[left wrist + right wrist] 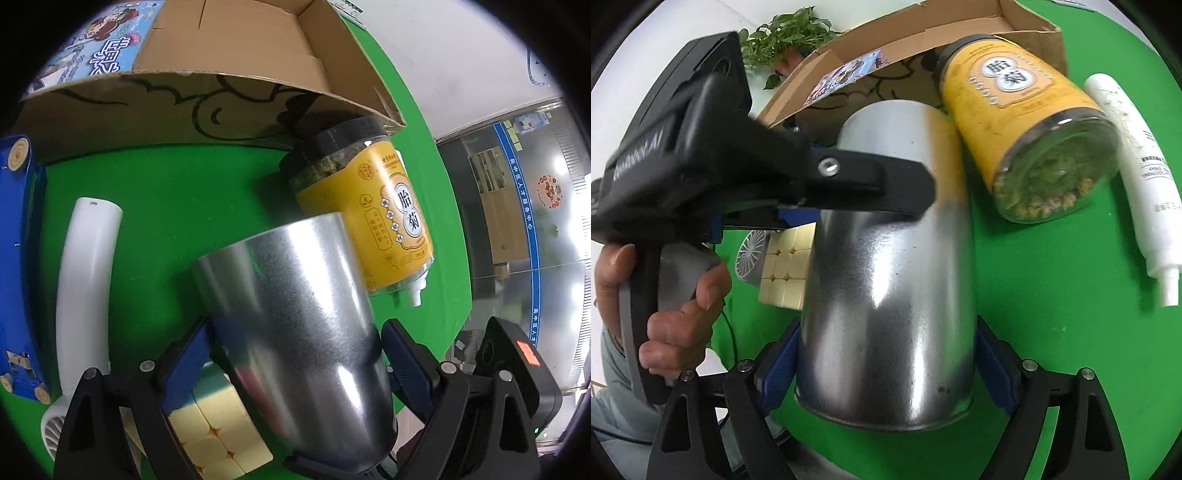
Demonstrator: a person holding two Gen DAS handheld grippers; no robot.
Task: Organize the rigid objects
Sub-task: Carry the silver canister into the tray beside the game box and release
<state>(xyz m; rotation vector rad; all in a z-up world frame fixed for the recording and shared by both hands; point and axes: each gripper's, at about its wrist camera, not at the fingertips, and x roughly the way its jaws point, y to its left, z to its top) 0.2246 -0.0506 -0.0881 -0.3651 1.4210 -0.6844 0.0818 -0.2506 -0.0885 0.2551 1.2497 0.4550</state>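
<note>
Metal can (295, 332) between both jaws; left pads touching it.

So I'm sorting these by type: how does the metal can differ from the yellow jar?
The metal can is bare, shiny and opaque; the yellow jar has a printed label and clear walls showing dried flowers. The can sits between tongs; the jar lies free on the green table. Both are cylinders.
</note>
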